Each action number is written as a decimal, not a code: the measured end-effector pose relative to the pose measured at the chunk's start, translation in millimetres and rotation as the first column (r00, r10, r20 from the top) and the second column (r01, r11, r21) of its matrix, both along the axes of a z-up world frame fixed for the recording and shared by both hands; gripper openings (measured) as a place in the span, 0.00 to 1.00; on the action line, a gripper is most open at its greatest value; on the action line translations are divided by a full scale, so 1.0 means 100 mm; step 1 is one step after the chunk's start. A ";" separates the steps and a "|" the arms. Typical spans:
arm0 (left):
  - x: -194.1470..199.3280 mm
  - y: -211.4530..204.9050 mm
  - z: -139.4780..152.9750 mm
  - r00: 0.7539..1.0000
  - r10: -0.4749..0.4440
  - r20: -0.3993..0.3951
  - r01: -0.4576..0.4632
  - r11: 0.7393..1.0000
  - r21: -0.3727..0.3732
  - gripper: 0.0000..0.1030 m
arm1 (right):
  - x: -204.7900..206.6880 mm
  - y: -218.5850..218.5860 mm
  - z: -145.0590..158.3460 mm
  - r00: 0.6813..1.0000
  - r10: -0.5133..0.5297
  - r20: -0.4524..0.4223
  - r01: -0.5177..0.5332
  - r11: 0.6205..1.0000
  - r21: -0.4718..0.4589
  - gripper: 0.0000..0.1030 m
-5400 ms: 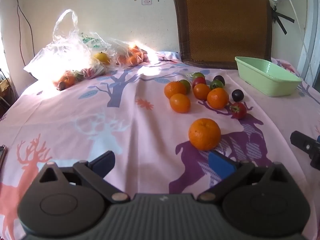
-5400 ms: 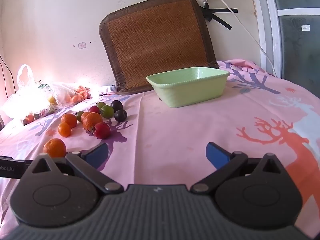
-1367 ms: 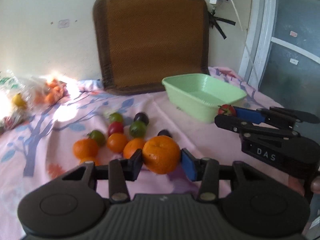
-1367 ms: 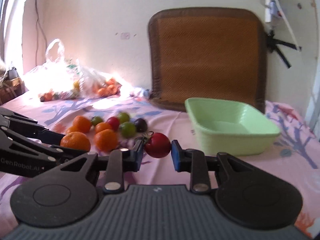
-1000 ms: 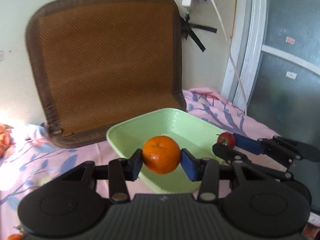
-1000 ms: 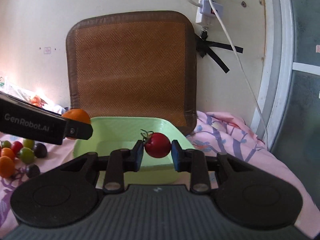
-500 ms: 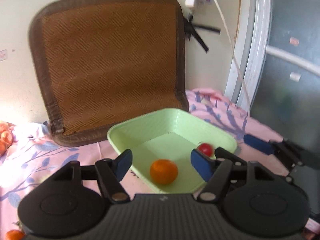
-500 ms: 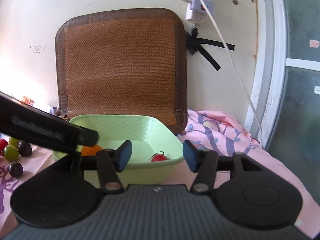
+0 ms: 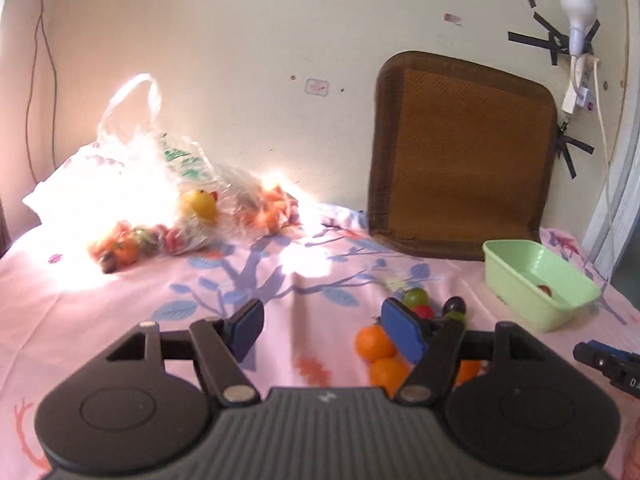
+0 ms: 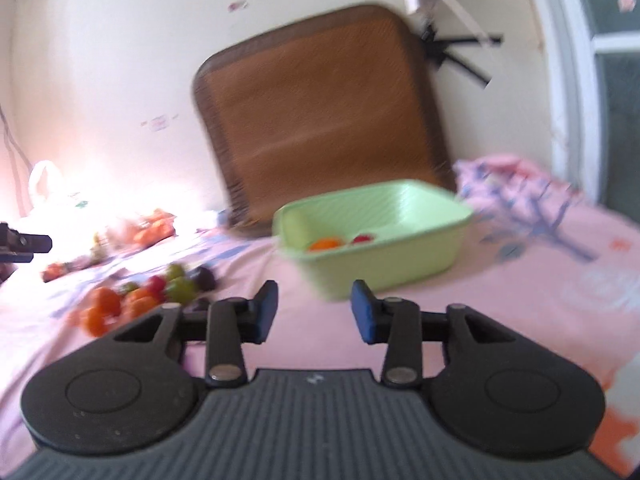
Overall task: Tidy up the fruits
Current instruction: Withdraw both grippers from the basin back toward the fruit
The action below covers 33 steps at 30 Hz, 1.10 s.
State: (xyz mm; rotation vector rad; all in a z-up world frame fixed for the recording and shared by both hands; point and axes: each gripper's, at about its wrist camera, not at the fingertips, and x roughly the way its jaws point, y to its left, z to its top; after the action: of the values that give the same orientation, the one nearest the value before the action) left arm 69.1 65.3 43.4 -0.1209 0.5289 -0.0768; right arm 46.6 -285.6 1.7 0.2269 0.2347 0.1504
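The green basin (image 10: pixel 400 240) holds an orange (image 10: pixel 325 244) and a red tomato (image 10: pixel 362 238); in the left wrist view the basin (image 9: pixel 516 280) shows the tomato (image 9: pixel 544 289). Loose fruit lies on the pink cloth: oranges (image 9: pixel 374 343), a green one (image 9: pixel 416 297), a red one (image 9: pixel 423 312), a dark one (image 9: pixel 455 303); the same pile (image 10: pixel 140 296) shows blurred in the right wrist view. My left gripper (image 9: pixel 322 330) is open and empty, above the cloth left of the pile. My right gripper (image 10: pixel 314 312) is open and empty, short of the basin.
Plastic bags of fruit (image 9: pixel 132 200) lie at the back left by the wall. A brown woven mat (image 9: pixel 464 156) leans on the wall behind the basin. The right gripper's tip (image 9: pixel 608 364) shows at the left view's right edge.
Both grippers let go of the orange and tomato into the basin, then pulled back from it. The left one has swung left towards the fruit pile.
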 end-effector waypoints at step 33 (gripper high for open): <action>-0.13 -0.28 -0.59 0.995 -0.067 -0.079 0.070 0.997 0.041 0.65 | -0.02 0.88 -0.15 0.988 0.091 -0.124 -0.094 0.995 -0.024 0.37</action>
State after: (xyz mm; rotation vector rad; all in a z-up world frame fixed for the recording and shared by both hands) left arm 56.3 36.9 -15.6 -0.0634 0.6120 -0.1280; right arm 45.1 -197.9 -13.7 0.1960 0.3699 0.2250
